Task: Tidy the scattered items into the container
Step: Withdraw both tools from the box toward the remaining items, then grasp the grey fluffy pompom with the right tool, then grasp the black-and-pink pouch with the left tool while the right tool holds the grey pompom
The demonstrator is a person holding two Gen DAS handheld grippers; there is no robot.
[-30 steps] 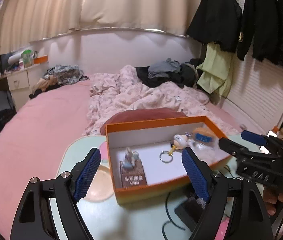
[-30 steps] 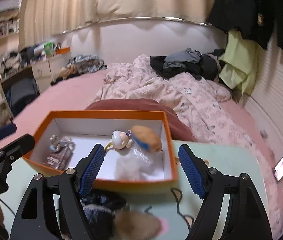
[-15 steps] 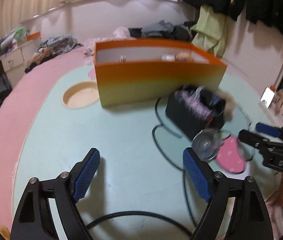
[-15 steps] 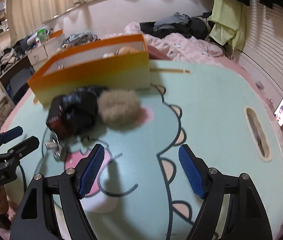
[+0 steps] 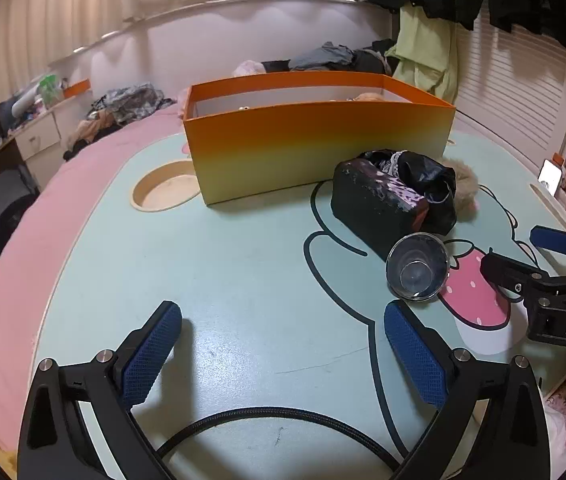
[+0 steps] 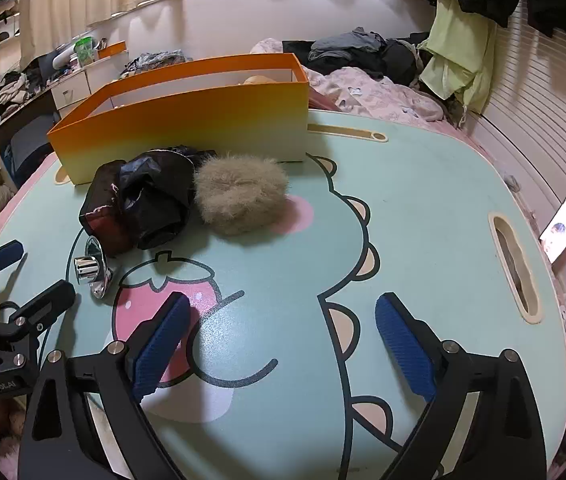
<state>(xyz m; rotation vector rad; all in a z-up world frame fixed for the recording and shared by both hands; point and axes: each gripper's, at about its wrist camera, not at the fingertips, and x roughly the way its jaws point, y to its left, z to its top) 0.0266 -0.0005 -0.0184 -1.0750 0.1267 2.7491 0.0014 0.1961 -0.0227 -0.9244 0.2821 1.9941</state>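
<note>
An orange box [image 5: 315, 136] [image 6: 187, 128] stands at the far side of the mint table. In front of it lie a black pouch with a crumpled black bag [image 5: 387, 196] [image 6: 143, 200], a fluffy beige puff [image 6: 239, 194] [image 5: 465, 188] and a shiny metal cup [image 5: 417, 266] [image 6: 93, 268] on its side. My left gripper [image 5: 283, 314] [image 6: 31, 276] hovers low over bare table, left of the cup, its jaws opening with nothing between them. My right gripper [image 6: 283, 304] [image 5: 519, 252] is nearer than the puff, its jaws also opening and empty.
A black cable [image 5: 263, 416] curves across the table near the left gripper. The table has a round recess [image 5: 163, 192] left of the box and a long slot [image 6: 515, 268] at the right. A lit phone [image 6: 563, 232] stands off the right edge. A bed lies behind.
Both grippers have come down from over the box to low above the near table, so the box is now seen from the side. Both pairs of jaws stand wider than before.
</note>
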